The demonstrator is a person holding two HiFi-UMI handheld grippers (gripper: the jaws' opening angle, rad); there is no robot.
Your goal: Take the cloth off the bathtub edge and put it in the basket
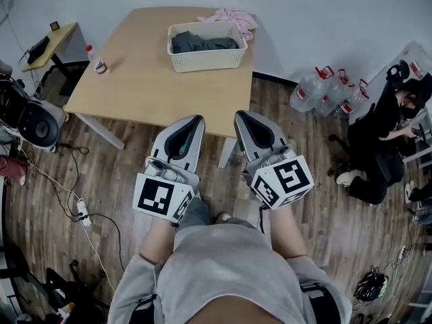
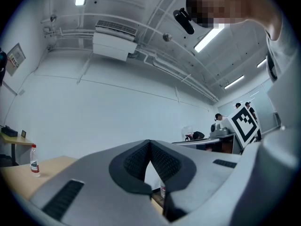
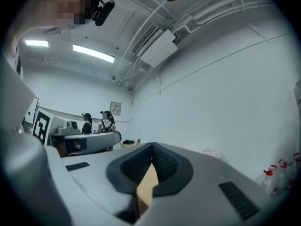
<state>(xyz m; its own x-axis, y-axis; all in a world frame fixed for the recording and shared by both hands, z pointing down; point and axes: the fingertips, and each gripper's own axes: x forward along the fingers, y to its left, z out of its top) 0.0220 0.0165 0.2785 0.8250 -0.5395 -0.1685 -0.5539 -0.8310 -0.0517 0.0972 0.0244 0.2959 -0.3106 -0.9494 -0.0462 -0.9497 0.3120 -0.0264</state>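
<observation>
While I stand at the near edge of the wooden table [image 1: 135, 79], a small side desk [image 1: 50, 42] sits at my far left by the wall, with cables [image 1: 81, 211] strung across the floor on that side. A bottle [image 1: 98, 63] with a red cap stands upright near the table's left edge, with bare tabletop around it. My left gripper [image 1: 194, 121] hangs above the floorboards just short of the table's near edge, its jaws closed tip to tip with nothing between them. Toward the far side of the table is the white basket [image 1: 209, 61], and a dark grey cloth [image 1: 202, 43] lies inside it. A pink cloth [image 1: 233, 15] is bunched just behind the basket's right corner, at the table's far edge against the wall. My right gripper [image 1: 243, 117] is beside the left one, apart from it, jaws pressed together and empty, near the table's right front corner. Further right, water jugs [image 1: 331, 93] stand on the floor by the wall, and a seated person [image 1: 378, 140] is beyond them; open floor lies between us
</observation>
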